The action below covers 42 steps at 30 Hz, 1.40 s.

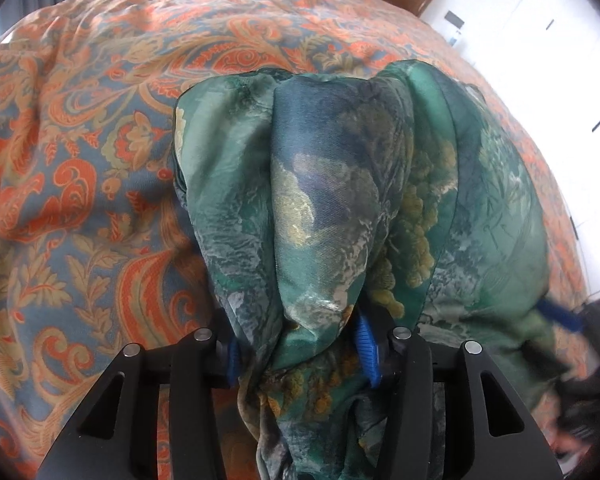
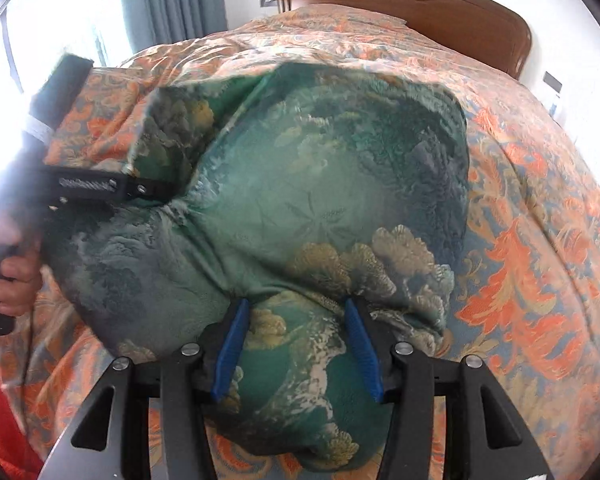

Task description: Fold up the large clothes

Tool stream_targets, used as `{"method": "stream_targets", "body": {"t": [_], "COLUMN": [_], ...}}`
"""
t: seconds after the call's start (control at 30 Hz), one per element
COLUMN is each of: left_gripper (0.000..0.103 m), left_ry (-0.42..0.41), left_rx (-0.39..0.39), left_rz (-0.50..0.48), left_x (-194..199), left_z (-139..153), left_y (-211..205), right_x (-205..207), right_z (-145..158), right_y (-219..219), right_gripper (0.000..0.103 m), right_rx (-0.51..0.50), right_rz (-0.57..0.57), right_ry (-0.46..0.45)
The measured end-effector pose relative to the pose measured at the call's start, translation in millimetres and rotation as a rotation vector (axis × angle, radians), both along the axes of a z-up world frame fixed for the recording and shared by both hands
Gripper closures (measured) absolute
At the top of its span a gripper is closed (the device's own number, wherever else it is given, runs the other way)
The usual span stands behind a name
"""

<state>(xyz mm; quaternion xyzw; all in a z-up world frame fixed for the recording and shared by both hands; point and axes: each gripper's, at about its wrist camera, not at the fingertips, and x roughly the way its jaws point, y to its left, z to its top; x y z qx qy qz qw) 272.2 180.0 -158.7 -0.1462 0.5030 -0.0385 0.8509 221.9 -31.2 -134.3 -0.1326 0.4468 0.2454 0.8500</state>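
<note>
A large green garment with a blue and gold print (image 1: pixel 340 184) hangs bunched between both grippers above a bed. My left gripper (image 1: pixel 300 356) is shut on a gathered fold of it, the cloth draping over the blue pads (image 1: pixel 366 348). In the right wrist view the same garment (image 2: pixel 320 200) spreads wide. My right gripper (image 2: pixel 296 344) is shut on its near edge between the blue pads (image 2: pixel 232 348). The left gripper (image 2: pixel 100 188) also shows at the left of that view, clamped on the garment's far corner. The right gripper's blue finger shows blurred in the left wrist view (image 1: pixel 560 316).
An orange and blue paisley bedspread (image 1: pixel 100 160) covers the bed under the garment; it also shows in the right wrist view (image 2: pixel 540 240). A wooden headboard (image 2: pixel 420 4) stands at the far end. Blue curtains (image 2: pixel 176 0) hang by a bright window at the left. White wall panels (image 1: pixel 560 40) stand at the right.
</note>
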Motion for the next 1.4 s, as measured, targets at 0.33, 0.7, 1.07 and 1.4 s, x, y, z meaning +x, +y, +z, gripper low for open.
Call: {"method": "stream_targets", "body": {"t": [0.33,0.7,1.07,1.4], "left_gripper": [0.054,0.052,0.052,0.052], "left_ry": [-0.004,-0.001,-0.008,-0.023], "left_rx": [-0.034,0.029,0.02,0.053], "left_rz": [0.003,-0.001,0.013,0.022], "left_x": [-1.1,0.0,-1.7,-6.4], "left_z": [-2.4,-1.8,-1.2,-0.5], "left_y": [9.0,-2.6,-2.2,-11.3], "right_x": [126.1,175.5,10.5,-50.5], "right_z": [52.4,-13.6,43.1,1.8], "right_y": [16.4,30.4,-10.2,-30.6], "right_gripper": [0.051,0.051,0.051,0.05], "right_rx": [0.116,-0.014,0.045,0.076], "right_rz": [-0.173,-0.245,-0.124,-0.191], "right_ry": [0.02,0.06,-0.154,-0.17]}}
